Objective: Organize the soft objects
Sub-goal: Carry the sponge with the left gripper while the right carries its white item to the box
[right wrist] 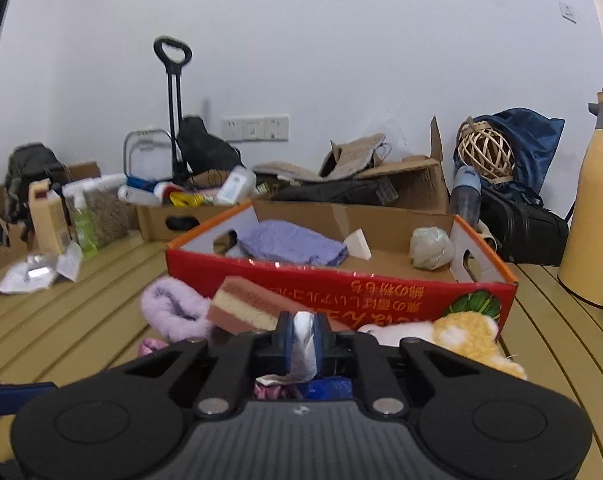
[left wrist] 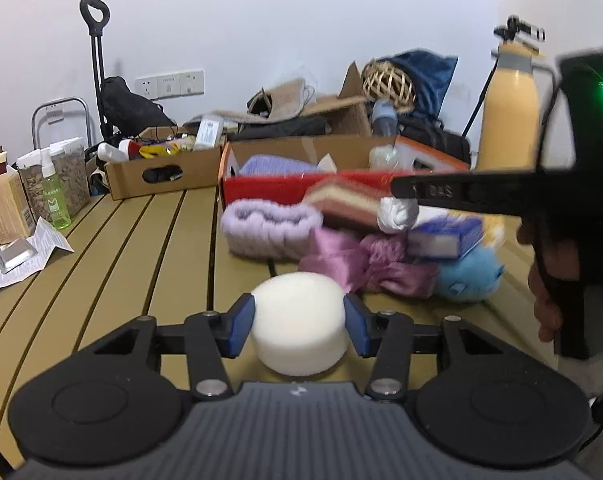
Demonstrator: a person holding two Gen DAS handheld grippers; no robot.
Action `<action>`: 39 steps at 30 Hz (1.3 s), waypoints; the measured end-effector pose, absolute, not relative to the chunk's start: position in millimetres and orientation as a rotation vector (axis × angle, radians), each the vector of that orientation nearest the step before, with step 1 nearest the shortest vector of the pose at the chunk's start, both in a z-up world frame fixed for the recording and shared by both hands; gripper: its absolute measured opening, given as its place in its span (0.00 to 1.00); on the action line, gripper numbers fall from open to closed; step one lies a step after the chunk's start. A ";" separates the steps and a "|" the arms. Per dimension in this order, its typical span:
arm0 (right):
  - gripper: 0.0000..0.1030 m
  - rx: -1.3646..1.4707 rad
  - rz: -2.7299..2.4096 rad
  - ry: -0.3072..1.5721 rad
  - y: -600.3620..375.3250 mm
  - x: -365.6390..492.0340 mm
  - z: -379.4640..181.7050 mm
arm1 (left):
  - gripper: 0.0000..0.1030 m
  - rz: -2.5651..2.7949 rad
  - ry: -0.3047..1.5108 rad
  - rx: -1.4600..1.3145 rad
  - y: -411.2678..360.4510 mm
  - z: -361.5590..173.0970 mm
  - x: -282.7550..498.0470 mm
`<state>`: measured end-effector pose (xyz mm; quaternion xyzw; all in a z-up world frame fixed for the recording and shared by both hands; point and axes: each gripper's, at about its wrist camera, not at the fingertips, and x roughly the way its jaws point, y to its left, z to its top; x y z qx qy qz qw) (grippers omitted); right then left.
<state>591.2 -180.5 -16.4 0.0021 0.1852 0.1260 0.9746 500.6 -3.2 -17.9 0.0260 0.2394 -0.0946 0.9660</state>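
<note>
Right now the left gripper has its blue pads against both sides of a white round sponge that sits on the tan slatted worktop — jaws pinching it, near centre. The right gripper has its jaws pressed nearly together on a scrunched white cloth; from the left wrist view that cloth hangs above the pile. Just beyond lies the heap of soft stuff: a fluffy lilac band, a pink-and-cream layered sponge, pink satin fabric, a blue plush toy, and a yellow-white plush on the right. Behind the heap stands a red cardboard box w/ a purple towel, a white wedge sponge and a pale bundle inside.
</note>
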 end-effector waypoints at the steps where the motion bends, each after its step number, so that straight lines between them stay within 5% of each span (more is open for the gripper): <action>1: 0.10 0.010 0.260 0.361 -183.9 584.0 -10.3 | 0.48 -0.196 0.474 0.038 -1.0 -10.5 495.7; 14: 0.10 0.074 0.279 0.254 -244.1 445.3 39.3 | 0.48 -0.209 0.316 -0.010 -6.4 52.9 402.5; 22: 0.10 0.073 0.290 0.249 -267.7 436.8 49.1 | 0.49 -0.293 0.304 -0.001 -21.6 70.7 438.0; 30: 0.10 0.103 0.380 0.346 -281.6 594.5 70.5 | 0.50 -0.377 0.494 0.035 -60.6 88.3 645.0; 39: 0.10 -0.011 0.300 0.596 -265.6 847.8 56.1 | 0.50 -0.384 0.775 0.139 -109.8 26.6 860.7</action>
